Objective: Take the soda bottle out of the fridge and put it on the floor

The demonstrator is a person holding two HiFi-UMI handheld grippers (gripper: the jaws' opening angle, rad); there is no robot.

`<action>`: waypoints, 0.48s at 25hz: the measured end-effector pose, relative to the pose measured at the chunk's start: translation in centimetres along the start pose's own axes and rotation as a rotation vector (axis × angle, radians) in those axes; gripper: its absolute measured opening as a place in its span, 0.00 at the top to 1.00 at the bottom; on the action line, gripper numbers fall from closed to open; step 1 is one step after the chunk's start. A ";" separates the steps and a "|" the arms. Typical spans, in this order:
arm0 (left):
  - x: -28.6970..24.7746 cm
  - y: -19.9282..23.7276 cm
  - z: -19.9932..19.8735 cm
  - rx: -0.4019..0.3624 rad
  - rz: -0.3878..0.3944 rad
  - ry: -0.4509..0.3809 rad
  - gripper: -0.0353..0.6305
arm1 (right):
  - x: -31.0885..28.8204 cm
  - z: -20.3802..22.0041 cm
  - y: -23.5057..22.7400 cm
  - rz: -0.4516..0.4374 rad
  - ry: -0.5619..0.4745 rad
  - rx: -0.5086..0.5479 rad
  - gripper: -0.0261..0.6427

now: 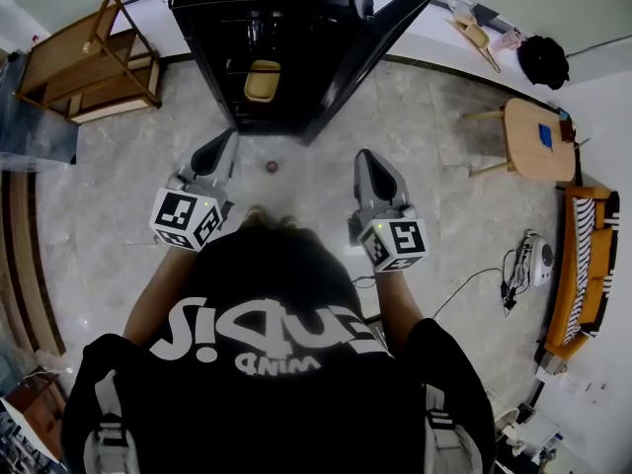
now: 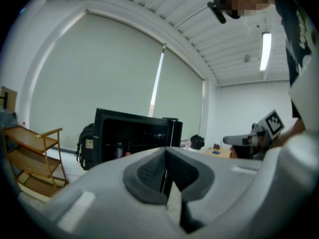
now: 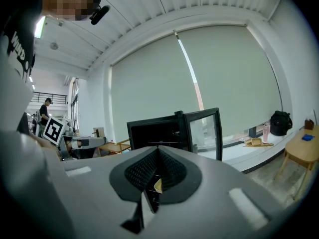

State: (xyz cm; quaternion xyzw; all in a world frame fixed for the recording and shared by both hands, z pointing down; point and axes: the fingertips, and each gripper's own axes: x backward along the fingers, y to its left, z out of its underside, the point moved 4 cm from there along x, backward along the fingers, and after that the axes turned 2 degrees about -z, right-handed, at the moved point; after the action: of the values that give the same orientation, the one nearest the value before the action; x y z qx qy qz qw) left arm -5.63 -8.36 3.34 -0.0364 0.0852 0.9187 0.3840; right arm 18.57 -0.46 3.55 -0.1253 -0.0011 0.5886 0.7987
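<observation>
fridge (image 1: 296, 28): top cut off | floor object (image 1: 272, 167): unidentifiable (too small)

Light is even and bright. Daylight glows through the pale blinds (image 2: 124, 78), and a ceiling lamp (image 2: 265, 49) burns white. Inside the fridge (image 1: 267, 38) it is dark and detail is lost. The floor (image 1: 444, 166) has a dull sheen and only faint shadows. Straight lines bow in every view, and both gripper views have black corners. The left claw (image 2: 165, 176) and right claw (image 3: 155, 178), close to the lens, look soft.

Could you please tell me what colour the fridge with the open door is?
The fridge is black, seen best in the head view.
</observation>
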 end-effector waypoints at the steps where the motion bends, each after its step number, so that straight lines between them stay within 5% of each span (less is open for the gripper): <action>1: 0.1 -0.1 0.0 0.004 -0.001 0.000 0.94 | 0.2 -0.1 0.0 0.000 0.000 0.000 0.97; 12: 0.6 -0.1 0.0 0.012 -0.012 0.006 0.94 | 0.4 0.1 -0.1 -0.026 0.017 -0.016 0.97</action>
State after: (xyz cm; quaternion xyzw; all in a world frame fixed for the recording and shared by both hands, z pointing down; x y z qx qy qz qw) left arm -5.97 -7.82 3.28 -0.0376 0.0915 0.9157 0.3896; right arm 18.78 -0.08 3.62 -0.1365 -0.0004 0.5771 0.8052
